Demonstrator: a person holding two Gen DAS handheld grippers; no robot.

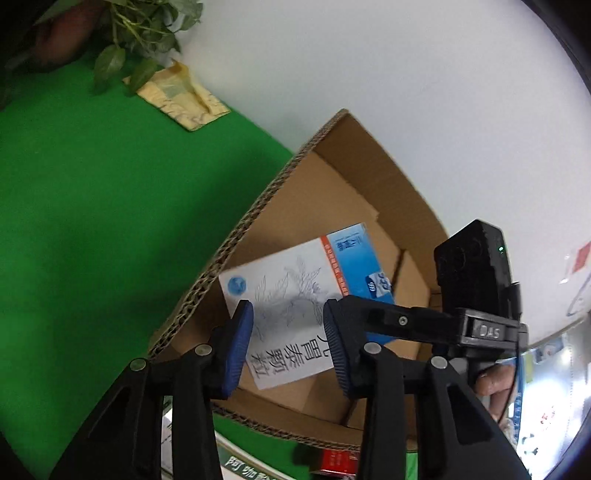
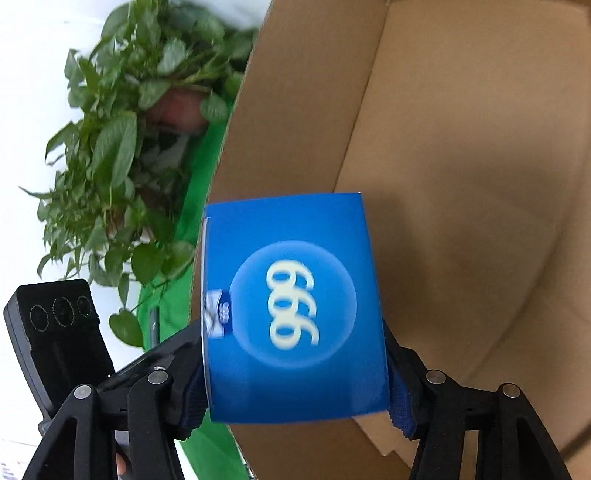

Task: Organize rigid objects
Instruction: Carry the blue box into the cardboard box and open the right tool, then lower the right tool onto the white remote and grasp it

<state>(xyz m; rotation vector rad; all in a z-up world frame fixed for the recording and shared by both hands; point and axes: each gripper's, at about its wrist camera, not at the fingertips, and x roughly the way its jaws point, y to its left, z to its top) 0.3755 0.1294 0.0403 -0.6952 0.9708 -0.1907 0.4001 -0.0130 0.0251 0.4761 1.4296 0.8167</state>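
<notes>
- Your right gripper (image 2: 295,402) is clamped on a blue medicine box (image 2: 291,306); the blue pads (image 2: 400,410) press its two side faces, and the box stands straight out ahead of the fingers.
- The face of that box turned toward your right wrist camera shows "999" in pale numerals inside a lighter blue circle, seen sideways.
- Just beyond the held box and to its right, the cardboard carton (image 2: 461,184) opens toward you; the box sits over its near rim, level with its brown inner walls.
- To the left of the right gripper the green table cover (image 2: 199,173) shows in a narrow strip, with a leafy potted plant (image 2: 122,147) farther out on that side against a white wall.
- Your left gripper (image 1: 290,343) is open, its jaws well apart with nothing between the pads.
- Directly ahead of the left fingers, inside the cardboard carton (image 1: 258,221), a white and blue medicine box (image 1: 295,295) lies flat on the carton floor, printed with a line drawing of a plant, large black Chinese characters and a "999" mark on its blue band.
- Left of the left gripper the green cover (image 1: 110,229) spreads wide; far ahead on it lies a crumpled yellowish packet (image 1: 181,96), with plant leaves (image 1: 147,33) beyond.
- Past the carton the white wall (image 1: 406,92) fills the background.
- Below the left fingers, more printed packaging (image 1: 243,469) peeks out, its writing too cut off to read.
</notes>
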